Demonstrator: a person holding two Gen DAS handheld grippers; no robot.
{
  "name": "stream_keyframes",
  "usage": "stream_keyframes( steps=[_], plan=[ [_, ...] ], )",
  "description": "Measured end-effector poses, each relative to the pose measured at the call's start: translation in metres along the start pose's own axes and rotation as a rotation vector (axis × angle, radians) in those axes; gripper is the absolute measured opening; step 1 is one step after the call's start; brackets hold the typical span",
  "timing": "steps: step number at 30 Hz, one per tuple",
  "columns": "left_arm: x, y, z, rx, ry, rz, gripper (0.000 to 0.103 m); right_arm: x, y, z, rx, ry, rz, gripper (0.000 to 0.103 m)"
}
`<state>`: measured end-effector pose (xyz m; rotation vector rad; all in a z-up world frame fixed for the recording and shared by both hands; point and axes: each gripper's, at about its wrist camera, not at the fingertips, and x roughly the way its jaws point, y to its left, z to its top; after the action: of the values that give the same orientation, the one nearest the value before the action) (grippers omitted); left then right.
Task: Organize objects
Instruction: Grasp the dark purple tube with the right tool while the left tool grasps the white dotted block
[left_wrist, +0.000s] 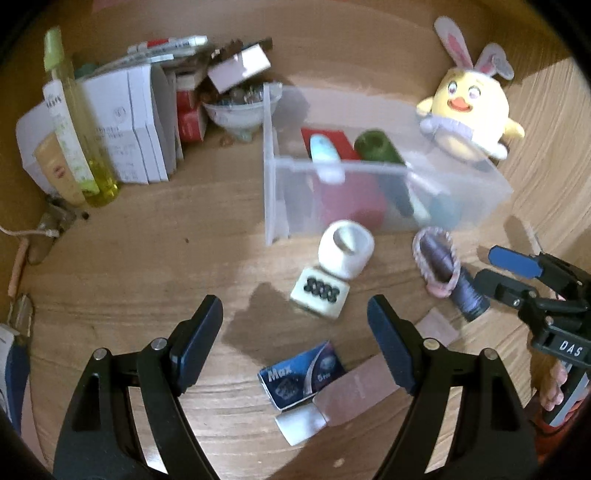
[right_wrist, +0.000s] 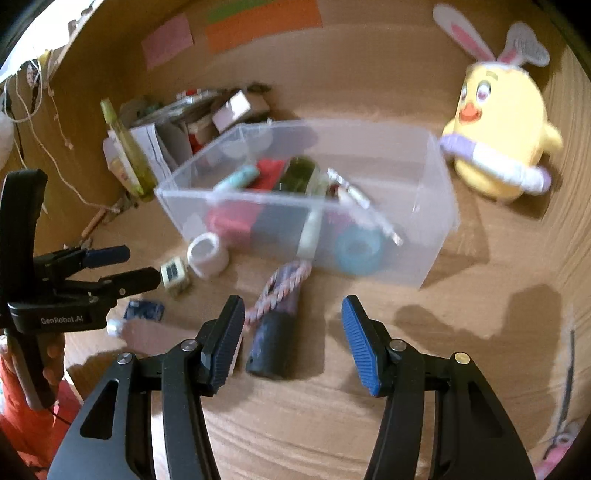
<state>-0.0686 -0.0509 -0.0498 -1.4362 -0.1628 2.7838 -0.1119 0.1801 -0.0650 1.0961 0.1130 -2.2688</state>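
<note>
Hovering above the wooden worktop (left_wrist: 129, 266), the left gripper (left_wrist: 295, 332) holds its fingers apart and empty over a blue card packet (left_wrist: 299, 373). The right gripper (right_wrist: 291, 332) is likewise open, a dark cylindrical tube (right_wrist: 273, 343) lying between its fingers untouched.

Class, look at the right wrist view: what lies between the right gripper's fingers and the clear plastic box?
The dark tube with the braided loop, lying on the table; nothing else, between the right gripper and the box.

Lower centre of the left wrist view, the blue packet (left_wrist: 301, 373) reads "Max"; at right edge, the right gripper (left_wrist: 508, 271) body shows "DAS". At left of the right wrist view, the left gripper (right_wrist: 136, 266) carries "GenRobot.AI"
</note>
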Motion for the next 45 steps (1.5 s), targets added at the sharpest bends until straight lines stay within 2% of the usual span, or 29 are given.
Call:
stream_keyframes(
  steps=[4,7,9,11,19,24,26,35,45],
  plan=[
    [0.011,-0.001,-0.005,0.0,0.03,-0.002,0.081,0.009,0.002,-0.011,0.005,0.04,0.006,0.051],
    [0.016,-0.001,-0.004,-0.004,0.039,-0.01,0.081,0.006,0.005,-0.012,-0.008,0.029,-0.001,0.05],
    [0.019,-0.002,-0.003,-0.003,0.041,-0.019,0.081,0.008,0.008,-0.013,-0.017,0.038,-0.005,0.04],
    [0.021,-0.004,-0.002,0.006,0.041,-0.023,0.08,0.012,0.009,-0.014,-0.025,0.054,-0.003,0.024],
    [0.025,-0.012,0.002,0.049,0.028,-0.019,0.072,0.001,0.009,-0.018,-0.023,0.032,-0.027,0.024],
    [0.025,-0.012,0.006,0.053,0.013,-0.039,0.054,-0.015,-0.001,-0.019,0.013,0.007,-0.035,0.024],
    [0.025,-0.011,0.007,0.054,0.01,-0.048,0.04,-0.021,-0.004,-0.018,0.019,-0.003,-0.041,0.024],
    [0.021,-0.006,0.004,0.035,-0.009,-0.052,0.039,-0.049,-0.018,-0.011,0.049,-0.075,-0.067,0.024],
    [-0.02,-0.001,0.014,0.013,-0.12,-0.06,0.039,-0.072,-0.018,0.007,0.048,-0.166,-0.071,0.024]
  ],
)
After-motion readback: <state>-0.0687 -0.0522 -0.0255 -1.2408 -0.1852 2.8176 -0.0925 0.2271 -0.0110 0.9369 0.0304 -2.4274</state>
